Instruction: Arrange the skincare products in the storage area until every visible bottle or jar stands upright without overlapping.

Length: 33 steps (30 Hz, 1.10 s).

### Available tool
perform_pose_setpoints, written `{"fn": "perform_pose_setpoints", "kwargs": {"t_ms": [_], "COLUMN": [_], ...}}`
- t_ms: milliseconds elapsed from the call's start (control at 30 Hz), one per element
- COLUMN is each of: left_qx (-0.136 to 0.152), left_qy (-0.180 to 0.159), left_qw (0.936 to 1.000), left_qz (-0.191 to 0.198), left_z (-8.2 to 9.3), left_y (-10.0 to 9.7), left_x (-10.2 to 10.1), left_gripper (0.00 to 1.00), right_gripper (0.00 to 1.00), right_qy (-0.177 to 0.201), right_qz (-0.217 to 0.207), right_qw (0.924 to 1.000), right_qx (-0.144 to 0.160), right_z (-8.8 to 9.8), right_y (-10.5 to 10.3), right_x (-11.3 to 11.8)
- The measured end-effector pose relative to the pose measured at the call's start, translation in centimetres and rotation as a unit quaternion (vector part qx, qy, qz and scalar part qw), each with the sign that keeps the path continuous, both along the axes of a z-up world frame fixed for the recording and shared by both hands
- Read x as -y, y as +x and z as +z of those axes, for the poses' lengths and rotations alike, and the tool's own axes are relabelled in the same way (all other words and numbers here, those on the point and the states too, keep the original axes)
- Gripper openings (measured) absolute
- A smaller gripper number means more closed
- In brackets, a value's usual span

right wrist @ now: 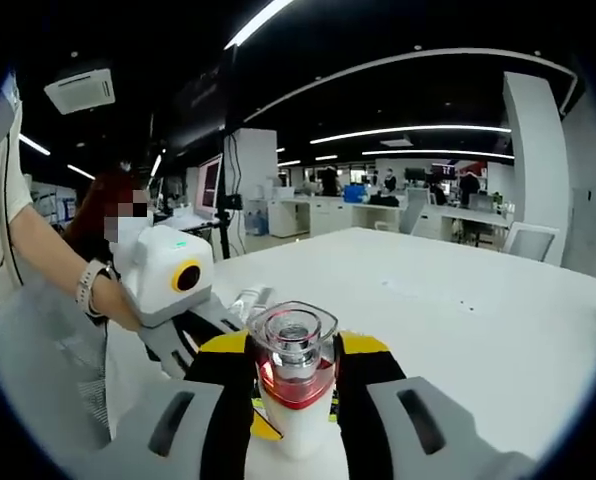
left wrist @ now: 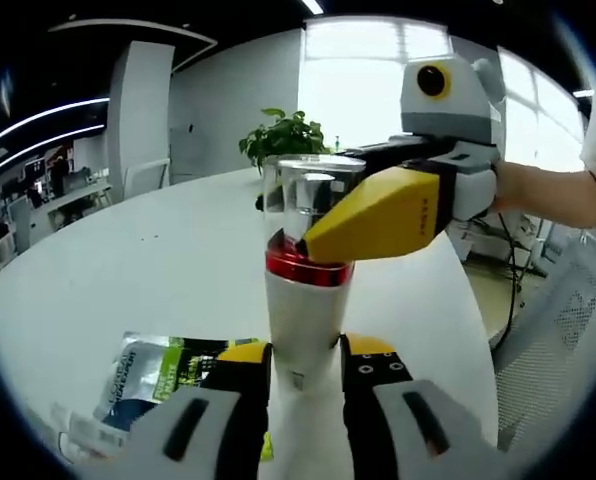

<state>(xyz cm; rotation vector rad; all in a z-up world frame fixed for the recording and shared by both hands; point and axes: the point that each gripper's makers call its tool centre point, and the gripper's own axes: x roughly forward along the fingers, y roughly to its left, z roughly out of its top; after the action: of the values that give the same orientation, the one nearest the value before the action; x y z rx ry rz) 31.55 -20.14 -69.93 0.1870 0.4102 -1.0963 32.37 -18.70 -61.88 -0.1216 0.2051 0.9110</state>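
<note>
Left gripper view: left gripper (left wrist: 306,372) clamped on the white body of an upright bottle (left wrist: 303,320), jaws pressing either side. Red band and clear cap (left wrist: 308,205) above, with the right gripper (left wrist: 323,240) reaching in from the right, yellow jaw against the cap. Flat packets (left wrist: 153,375) lying on the white table (left wrist: 128,260), left of the bottle. Potted plant (left wrist: 283,135) behind.

Right gripper view: right gripper (right wrist: 294,385) closed around the same bottle (right wrist: 294,420) at its red collar and clear cap (right wrist: 294,335). Left gripper (right wrist: 193,320) beside it, lower left, a hand (right wrist: 113,300) holding it. White table (right wrist: 458,310) stretching beyond.
</note>
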Motion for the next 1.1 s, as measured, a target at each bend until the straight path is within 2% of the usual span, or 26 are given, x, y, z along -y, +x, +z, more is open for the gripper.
{"fn": "perform_pose_setpoints", "kwargs": {"t_ms": [233, 400, 467, 667, 833, 1100], "left_qx": [-0.009, -0.012, -0.008, -0.002, -0.002, 0.001], "left_qy": [0.007, 0.006, 0.005, 0.02, 0.022, 0.018], "left_qw": [0.9999, 0.9998, 0.9998, 0.9995, 0.9994, 0.9994], "left_qz": [0.006, 0.015, 0.02, 0.024, 0.027, 0.031], "left_z": [-0.1, 0.7, 1.1, 1.7, 2.4, 4.1], "left_y": [-0.3, -0.5, -0.5, -1.2, -2.4, -3.9], "left_x": [-0.5, -1.3, -1.6, -2.9, -3.9, -6.3], "left_gripper": [0.23, 0.28, 0.29, 0.34, 0.43, 0.62], "right_gripper": [0.4, 0.49, 0.55, 0.6, 0.73, 0.84], "right_qy": [-0.013, -0.021, -0.031, -0.037, -0.054, -0.086], "right_qz": [0.005, -0.002, -0.007, -0.004, 0.002, 0.008], "right_qw": [0.9999, 0.9997, 0.9995, 0.9992, 0.9981, 0.996], "right_qx": [-0.008, -0.013, -0.01, -0.013, -0.03, -0.025], "right_z": [-0.6, -0.9, -1.0, -1.0, -1.4, -1.5], "right_y": [-0.6, -1.2, -1.2, -2.1, -3.0, -4.3], "right_x": [-0.2, 0.0, 0.3, 0.2, -0.1, -0.5]}}
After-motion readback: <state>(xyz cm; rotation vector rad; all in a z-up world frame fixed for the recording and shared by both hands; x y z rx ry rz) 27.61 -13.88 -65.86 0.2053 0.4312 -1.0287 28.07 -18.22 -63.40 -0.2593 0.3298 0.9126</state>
